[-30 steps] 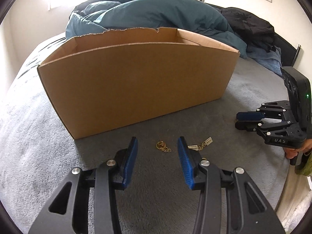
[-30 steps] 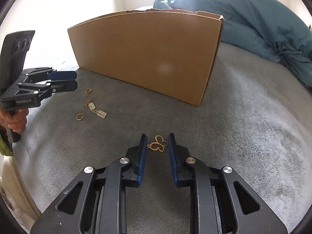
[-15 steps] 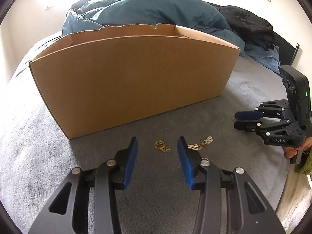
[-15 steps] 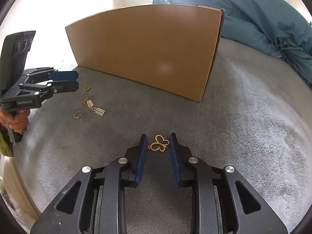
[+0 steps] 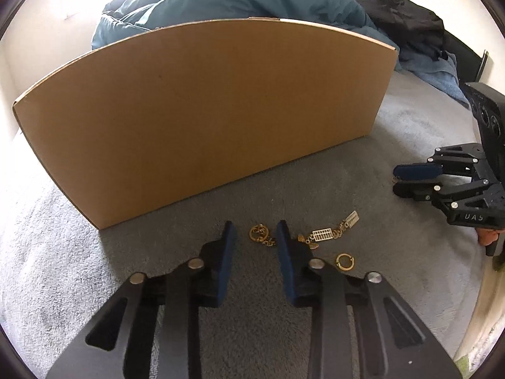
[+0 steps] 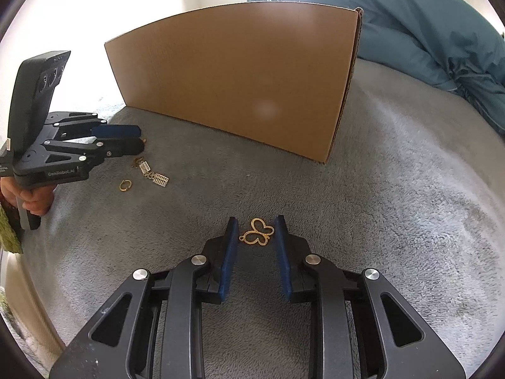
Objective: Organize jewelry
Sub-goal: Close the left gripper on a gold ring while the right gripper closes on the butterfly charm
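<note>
A gold round pendant on a chain (image 5: 259,234) lies on the grey blanket between the tips of my left gripper (image 5: 255,233), which is open and low over it. Right of it lie silver abacus charms (image 5: 328,233) and a gold ring (image 5: 344,259). My right gripper (image 6: 255,228) is open with a gold butterfly pendant (image 6: 258,236) lying between its tips. The charms (image 6: 153,173) and ring (image 6: 125,185) also show in the right wrist view, beside the left gripper (image 6: 137,139). The right gripper (image 5: 398,180) shows at the right of the left wrist view.
A tall cardboard box (image 5: 202,120) stands just behind the jewelry; its inside is hidden. It also shows in the right wrist view (image 6: 240,85). A teal duvet (image 5: 240,0) and dark clothes (image 5: 407,22) lie behind it. The bed edge is close on the near side.
Both grippers have dropped lower and moved forward, so each pendant now lies between the fingertips. The left jaws have narrowed a little. Nothing has been taken hold of.
</note>
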`<move>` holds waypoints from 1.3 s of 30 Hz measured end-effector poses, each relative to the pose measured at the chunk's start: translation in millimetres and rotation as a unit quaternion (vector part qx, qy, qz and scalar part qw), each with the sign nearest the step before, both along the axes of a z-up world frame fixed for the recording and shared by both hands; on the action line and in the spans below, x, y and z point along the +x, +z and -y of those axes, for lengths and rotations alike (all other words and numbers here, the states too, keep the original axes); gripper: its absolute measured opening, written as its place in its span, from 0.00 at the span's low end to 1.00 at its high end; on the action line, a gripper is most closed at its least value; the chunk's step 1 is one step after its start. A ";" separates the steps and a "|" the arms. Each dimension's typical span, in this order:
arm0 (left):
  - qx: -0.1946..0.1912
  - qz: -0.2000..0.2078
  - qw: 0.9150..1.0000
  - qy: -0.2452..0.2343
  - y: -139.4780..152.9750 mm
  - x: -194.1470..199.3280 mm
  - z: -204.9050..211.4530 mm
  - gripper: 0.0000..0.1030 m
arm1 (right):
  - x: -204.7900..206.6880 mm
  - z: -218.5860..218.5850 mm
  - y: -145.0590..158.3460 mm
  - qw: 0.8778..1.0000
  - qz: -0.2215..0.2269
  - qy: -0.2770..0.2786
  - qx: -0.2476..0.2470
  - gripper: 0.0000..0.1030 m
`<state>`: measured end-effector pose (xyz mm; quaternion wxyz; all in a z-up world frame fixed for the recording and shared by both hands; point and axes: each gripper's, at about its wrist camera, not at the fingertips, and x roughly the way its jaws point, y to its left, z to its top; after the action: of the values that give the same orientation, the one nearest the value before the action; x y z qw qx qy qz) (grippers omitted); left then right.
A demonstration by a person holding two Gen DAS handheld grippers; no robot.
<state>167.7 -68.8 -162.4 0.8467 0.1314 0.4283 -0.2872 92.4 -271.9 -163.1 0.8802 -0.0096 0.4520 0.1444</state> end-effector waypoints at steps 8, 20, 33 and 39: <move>0.013 -0.007 1.000 -0.001 -7.4 2.2 5.7 0.20 | 0.7 1.5 -2.6 1.000 0.000 -0.001 0.001 0.23; 0.020 0.010 1.000 -0.006 -8.3 -0.8 15.9 0.11 | 1.5 2.2 -3.9 1.000 -0.001 0.000 0.002 0.23; -0.025 0.021 0.999 0.021 9.9 -5.8 -10.6 0.11 | 3.0 1.8 -7.4 1.000 -0.003 0.000 0.004 0.23; -0.031 0.023 0.999 0.031 10.6 -6.1 -16.2 0.11 | 3.0 1.1 -8.0 1.000 -0.002 0.000 0.003 0.23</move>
<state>161.6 -52.6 -151.8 0.8684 0.0978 0.4036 -0.2710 95.4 -273.1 -171.1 0.8796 -0.0063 0.4528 0.1458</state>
